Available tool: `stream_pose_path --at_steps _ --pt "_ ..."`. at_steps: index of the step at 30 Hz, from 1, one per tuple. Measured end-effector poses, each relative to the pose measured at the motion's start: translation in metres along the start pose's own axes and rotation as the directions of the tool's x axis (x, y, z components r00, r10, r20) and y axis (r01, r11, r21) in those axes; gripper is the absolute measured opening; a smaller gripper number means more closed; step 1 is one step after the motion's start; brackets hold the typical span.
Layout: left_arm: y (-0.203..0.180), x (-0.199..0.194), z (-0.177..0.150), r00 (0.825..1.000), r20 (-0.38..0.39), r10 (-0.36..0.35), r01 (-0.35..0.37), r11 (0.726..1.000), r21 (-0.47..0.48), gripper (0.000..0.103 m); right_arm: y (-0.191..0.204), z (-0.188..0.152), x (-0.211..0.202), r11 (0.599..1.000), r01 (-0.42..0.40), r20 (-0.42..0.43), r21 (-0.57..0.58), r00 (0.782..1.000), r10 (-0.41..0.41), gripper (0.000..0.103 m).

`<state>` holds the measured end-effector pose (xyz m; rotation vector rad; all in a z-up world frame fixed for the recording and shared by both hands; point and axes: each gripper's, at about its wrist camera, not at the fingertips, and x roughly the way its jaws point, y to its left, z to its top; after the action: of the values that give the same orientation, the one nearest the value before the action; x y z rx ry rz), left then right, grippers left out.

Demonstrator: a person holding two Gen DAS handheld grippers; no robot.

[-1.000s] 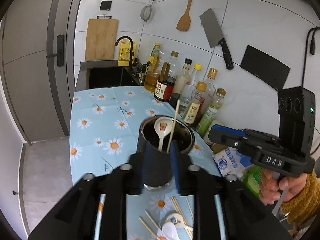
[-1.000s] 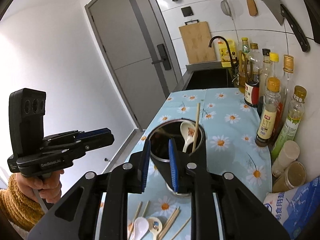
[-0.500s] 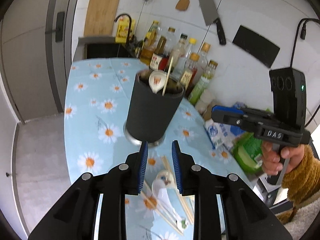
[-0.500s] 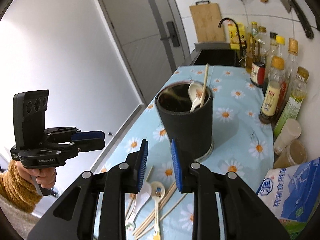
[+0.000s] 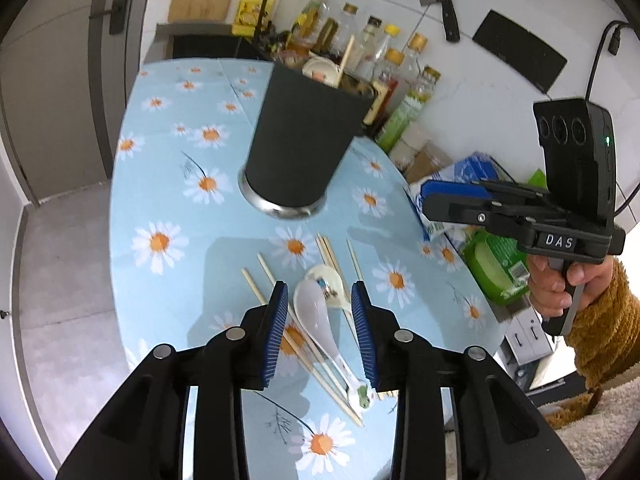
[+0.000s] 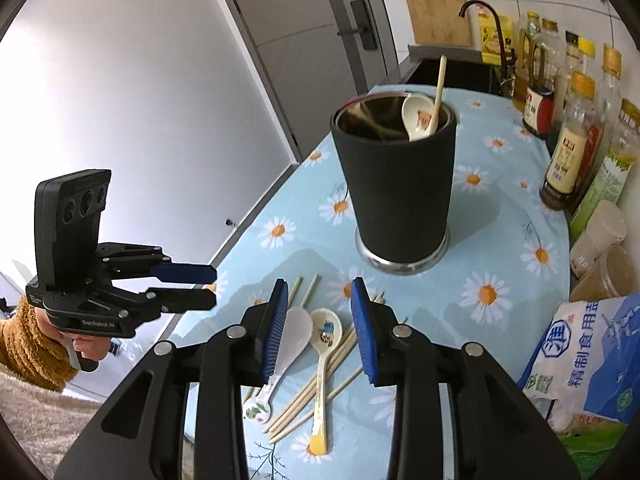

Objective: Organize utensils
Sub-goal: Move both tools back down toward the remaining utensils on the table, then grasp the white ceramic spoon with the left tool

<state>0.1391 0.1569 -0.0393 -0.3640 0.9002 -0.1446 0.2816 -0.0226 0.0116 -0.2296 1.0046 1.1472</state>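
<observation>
Both tongs, the left tongs [image 5: 320, 332] and the right tongs [image 6: 320, 330], have just opened a little and hold nothing. They have come down from the holder [image 6: 396, 184] to the spoons [image 6: 326, 344] and chopsticks [image 5: 256, 288] lying near the worktop's front edge, so picking comes next. Only the right view shows inside the holder.

Open daisy-cloth desk [image 6: 496, 280] left of and in front of black holder [image 6: 396, 184]. Bottles [image 6: 572, 160] and jars [image 6: 600, 236] crowding wall side, salt bag [image 6: 584, 356] blocking near right corner. Loose chopsticks [image 6: 320, 384] and spoons [image 6: 324, 344] cluttering near edge.
</observation>
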Motion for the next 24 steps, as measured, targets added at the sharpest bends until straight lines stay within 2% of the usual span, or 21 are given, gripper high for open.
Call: stream_pose_path --at_steps 11,24 --pt "0.016 0.044 -0.011 0.996 -0.085 -0.016 0.014 1.0 -0.026 0.032 -0.011 -0.013 0.031 1.0 -0.016 -0.115 0.004 0.993 0.016 0.034" --pt "0.031 0.079 -0.012 0.988 -0.146 -0.058 0.048 0.997 -0.066 0.031 -0.024 -0.019 0.077 0.999 -0.039 -0.241 0.021 0.969 0.043 0.034"
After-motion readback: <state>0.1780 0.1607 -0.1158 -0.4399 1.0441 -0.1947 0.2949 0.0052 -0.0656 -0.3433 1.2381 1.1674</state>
